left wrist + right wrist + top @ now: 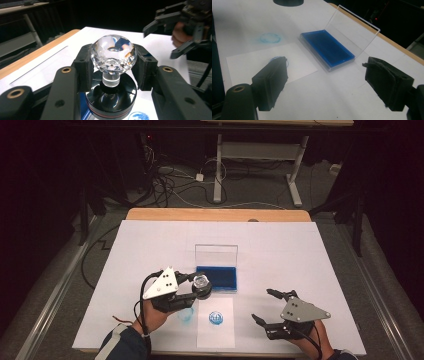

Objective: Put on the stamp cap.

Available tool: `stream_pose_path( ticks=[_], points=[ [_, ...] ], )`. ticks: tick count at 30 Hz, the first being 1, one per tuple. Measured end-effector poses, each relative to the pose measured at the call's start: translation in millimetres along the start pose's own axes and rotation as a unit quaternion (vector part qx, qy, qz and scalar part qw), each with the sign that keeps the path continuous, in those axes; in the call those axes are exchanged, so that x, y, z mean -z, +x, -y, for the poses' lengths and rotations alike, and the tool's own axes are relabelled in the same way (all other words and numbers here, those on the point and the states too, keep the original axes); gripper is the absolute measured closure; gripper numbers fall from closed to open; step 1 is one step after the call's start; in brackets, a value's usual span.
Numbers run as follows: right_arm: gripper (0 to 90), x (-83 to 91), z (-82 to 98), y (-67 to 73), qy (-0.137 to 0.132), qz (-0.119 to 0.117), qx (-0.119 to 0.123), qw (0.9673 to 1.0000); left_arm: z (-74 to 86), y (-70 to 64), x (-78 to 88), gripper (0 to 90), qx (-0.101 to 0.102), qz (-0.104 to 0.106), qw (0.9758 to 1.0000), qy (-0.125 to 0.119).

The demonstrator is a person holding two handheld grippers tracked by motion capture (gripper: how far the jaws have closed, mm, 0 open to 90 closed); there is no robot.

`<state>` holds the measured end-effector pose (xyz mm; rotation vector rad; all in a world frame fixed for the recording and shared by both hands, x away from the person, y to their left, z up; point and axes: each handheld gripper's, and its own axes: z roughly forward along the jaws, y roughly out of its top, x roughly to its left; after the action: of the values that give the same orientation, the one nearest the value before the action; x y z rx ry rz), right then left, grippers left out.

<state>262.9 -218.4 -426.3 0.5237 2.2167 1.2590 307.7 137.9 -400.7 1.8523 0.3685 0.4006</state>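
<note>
1. We count one crystal-topped stamp point(113, 53), clamped in our left gripper point(197, 286) fingers, above the ink pad's point(218, 276) near edge.
2. Our right gripper point(265, 306) fingers stand apart, empty, over bare counter point(280, 245).
3. One stamped paper sheet point(215, 330) lies between.

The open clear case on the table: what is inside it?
Inside the clear case lies a flat blue ink pad that fills the tray; its clear lid stands raised behind. Nothing rests on the pad. What lies under the pad is covered.

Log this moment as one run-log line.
left gripper: shut on crystal-knob stamp | right gripper: open, empty | ink pad: lid open
</note>
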Motion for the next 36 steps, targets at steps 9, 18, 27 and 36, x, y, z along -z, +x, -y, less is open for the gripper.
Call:
stream_pose_path(
  ticks=[9, 18, 27, 36],
  points=[
    [18.2, 5.1, 1.3, -2.7, -0.006, 0.005, -0.005, 1.0000, 3.6, 14.0, 7.9, 54.1, 0.007, -0.018, 0.9998, 0.001],
    [18.2, 8.9, 3.0, -5.3, -0.009, 0.039, 0.003, 0.9992, 10.5, 23.8, 9.0, 54.1, 0.012, -0.038, 0.9991, 0.013],
    [17.2, 16.1, 8.1, -12.0, -0.013, 0.067, -0.007, 0.9976, 15.0, 29.8, 10.1, 54.1, 0.015, -0.051, 0.9984, 0.020],
    [16.8, 23.9, 13.9, -17.5, -0.012, 0.087, -0.012, 0.9961, 18.4, 33.7, 9.7, 54.1, 0.018, -0.060, 0.9977, 0.024]
  ],
)
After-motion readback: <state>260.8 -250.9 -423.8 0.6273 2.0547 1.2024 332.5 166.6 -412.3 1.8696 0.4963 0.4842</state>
